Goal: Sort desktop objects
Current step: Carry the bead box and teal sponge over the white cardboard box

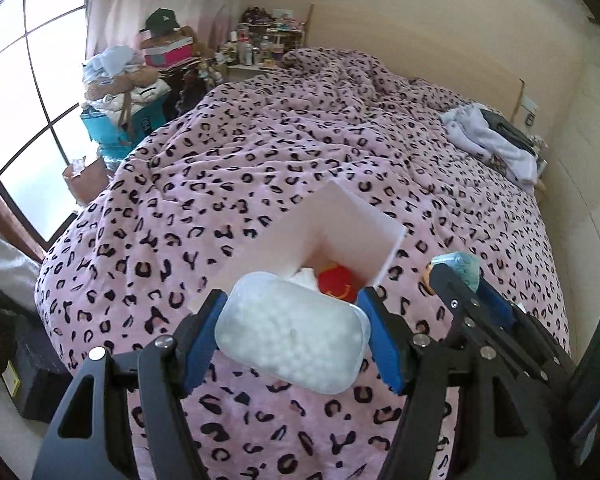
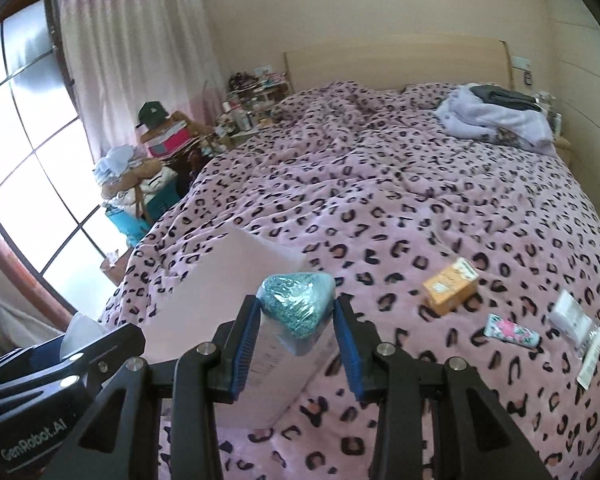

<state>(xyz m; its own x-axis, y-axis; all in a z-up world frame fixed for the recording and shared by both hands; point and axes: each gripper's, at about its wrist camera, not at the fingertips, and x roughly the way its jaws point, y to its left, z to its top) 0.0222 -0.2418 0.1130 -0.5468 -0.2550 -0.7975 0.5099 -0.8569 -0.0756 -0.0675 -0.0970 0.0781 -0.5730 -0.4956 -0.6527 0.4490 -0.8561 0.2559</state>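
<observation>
"GenRobot.AI" lettering marks left claw.

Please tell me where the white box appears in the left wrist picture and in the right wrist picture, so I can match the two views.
Left wrist view: the white box stands open at lower centre, just beyond the left gripper.
Right wrist view: the same box sits left of centre, behind and below the right gripper.
Shared landmark: the dark green cap near the window.

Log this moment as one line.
left tongs: hold tub | right tongs: hold teal pack | both near white box
</observation>
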